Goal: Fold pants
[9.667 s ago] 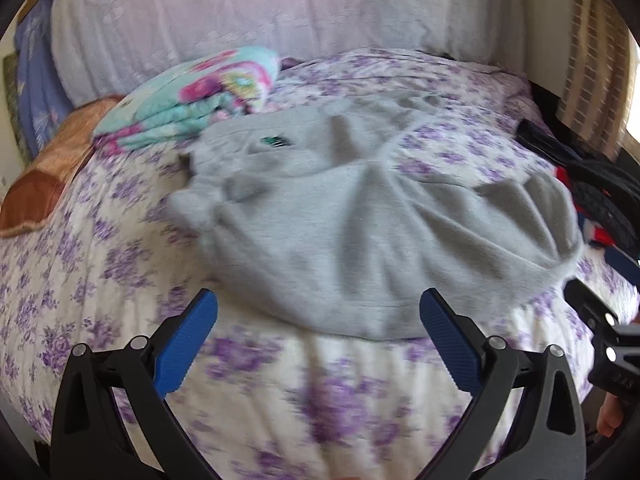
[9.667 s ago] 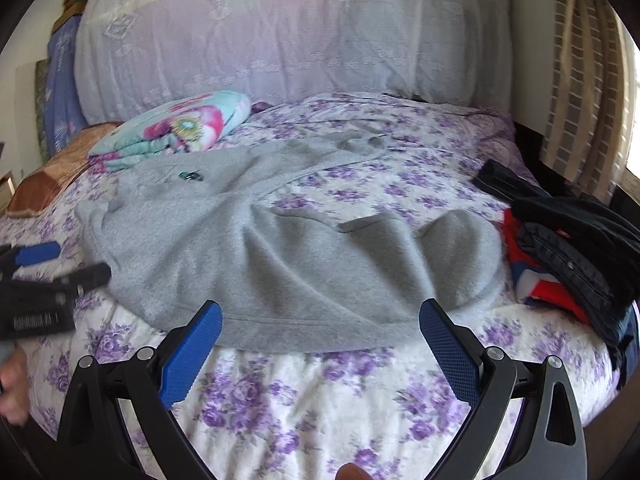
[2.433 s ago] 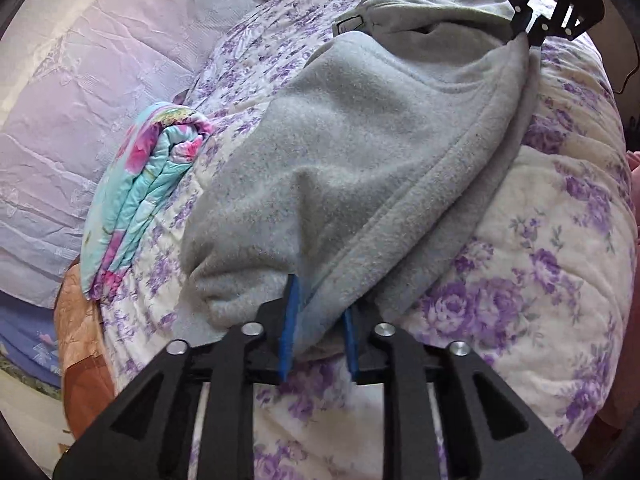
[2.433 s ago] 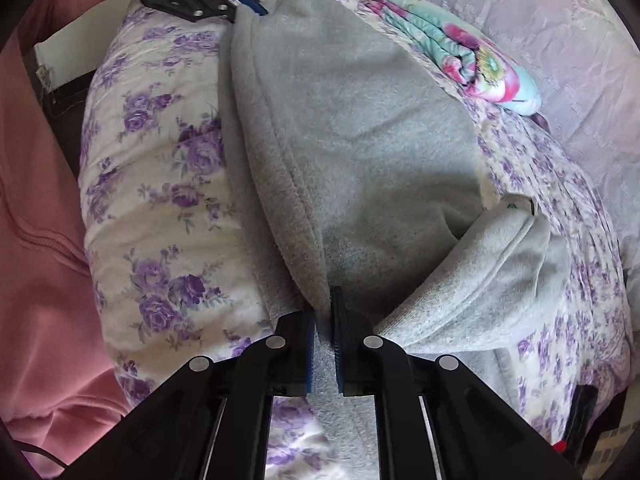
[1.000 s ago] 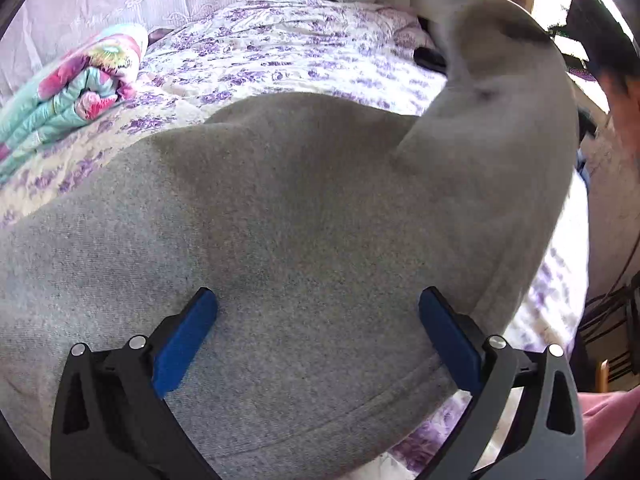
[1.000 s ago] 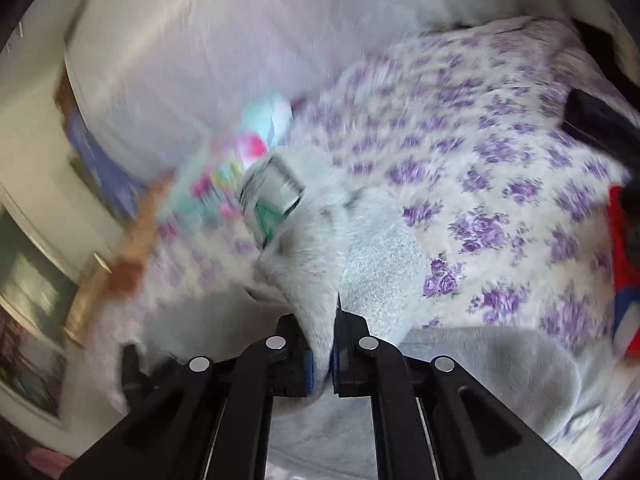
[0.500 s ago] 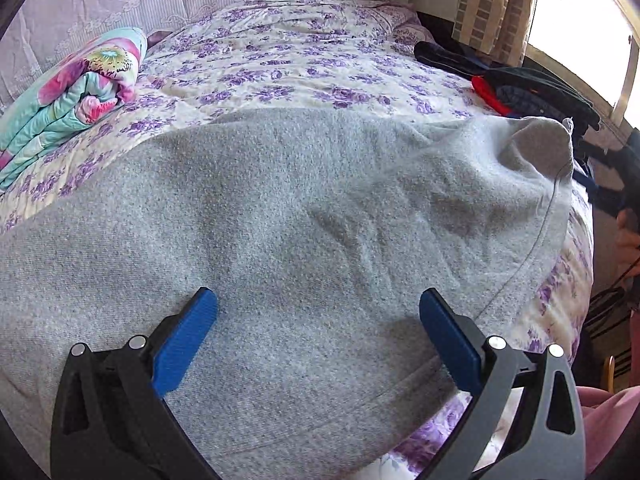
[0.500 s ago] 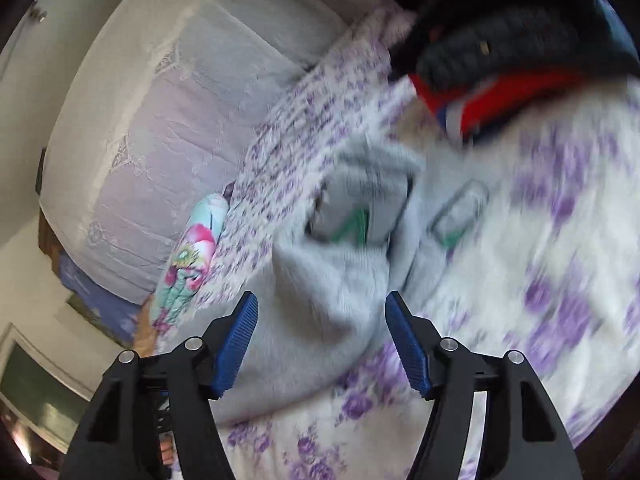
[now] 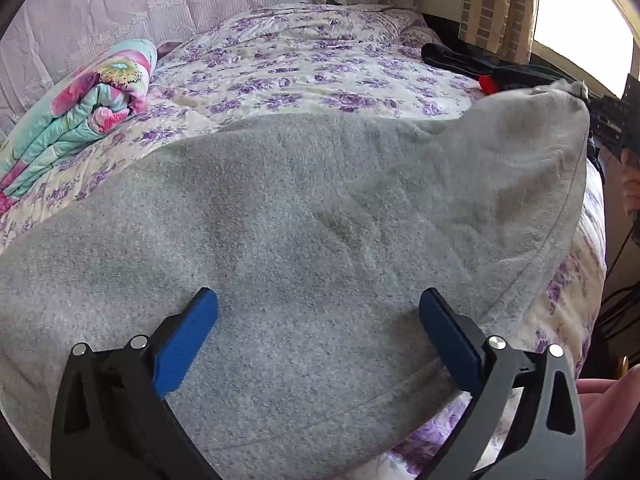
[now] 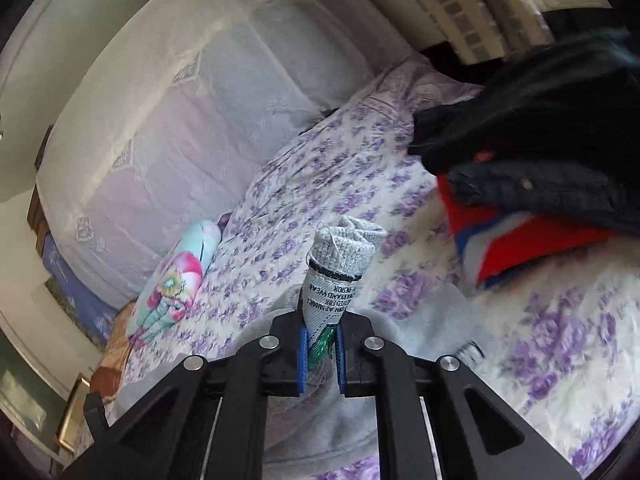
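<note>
Grey fleece pants (image 9: 304, 216) lie folded across the floral bed (image 9: 304, 64). My left gripper (image 9: 320, 320) is open and empty, hovering low over the near part of the pants. My right gripper (image 10: 320, 354) is shut on a corner of the pants (image 10: 340, 252), pinching grey fabric and a white printed label. In the left wrist view that corner (image 9: 560, 112) is raised at the far right, with the right gripper's black body (image 9: 612, 120) beside it.
A folded floral blanket (image 9: 80, 96) lies at the back left. A pile of dark, red and blue clothes (image 10: 540, 184) sits at the bed's right side. White pillows (image 10: 180, 128) line the headboard. A curtain (image 9: 496, 4) hangs at right.
My right gripper, open half a second ago, has shut on the pants' labelled corner and lifted it. My left gripper stays open over the pants.
</note>
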### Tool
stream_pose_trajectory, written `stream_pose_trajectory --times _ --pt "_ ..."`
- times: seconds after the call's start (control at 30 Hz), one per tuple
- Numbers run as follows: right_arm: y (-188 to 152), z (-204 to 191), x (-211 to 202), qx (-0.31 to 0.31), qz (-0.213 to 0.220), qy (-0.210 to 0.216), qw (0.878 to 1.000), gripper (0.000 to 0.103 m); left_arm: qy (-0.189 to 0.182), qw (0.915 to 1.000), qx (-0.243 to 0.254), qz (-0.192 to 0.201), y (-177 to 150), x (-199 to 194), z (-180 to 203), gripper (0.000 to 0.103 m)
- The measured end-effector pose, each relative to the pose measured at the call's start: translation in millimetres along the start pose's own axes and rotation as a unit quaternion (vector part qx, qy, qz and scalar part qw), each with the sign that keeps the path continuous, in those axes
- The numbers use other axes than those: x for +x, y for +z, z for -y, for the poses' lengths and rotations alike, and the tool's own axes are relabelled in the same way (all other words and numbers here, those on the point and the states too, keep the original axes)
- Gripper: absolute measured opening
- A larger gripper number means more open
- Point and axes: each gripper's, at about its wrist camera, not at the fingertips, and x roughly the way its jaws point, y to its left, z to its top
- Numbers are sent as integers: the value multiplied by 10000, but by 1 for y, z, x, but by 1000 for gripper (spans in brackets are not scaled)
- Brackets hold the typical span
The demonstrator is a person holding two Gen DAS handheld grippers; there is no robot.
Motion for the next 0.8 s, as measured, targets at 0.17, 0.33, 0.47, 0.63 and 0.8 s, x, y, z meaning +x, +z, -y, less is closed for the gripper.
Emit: stream_pose_trajectory --times 0.17,0.33,0.47,0.63,0.8 --pt "-30 56 19 524 -450 -235 9973 28 111 9998 98 -90 0 1 4 99" --pt "-9 26 -34 -40 -153 -662 9977 55 -135 9999 27 -12 1 -18 4 99" --pt "8 -33 -51 -1002 91 -295 9945 55 -338 9981 140 498 13 -37 15 99" --pt "10 -123 14 -1852 -783 1137 9730 45 -576 9978 325 100 14 1 31 99" --pt "-14 -217 124 -2369 -2523 2179 9125 45 -912 9956 44 -186 10 15 20 99"
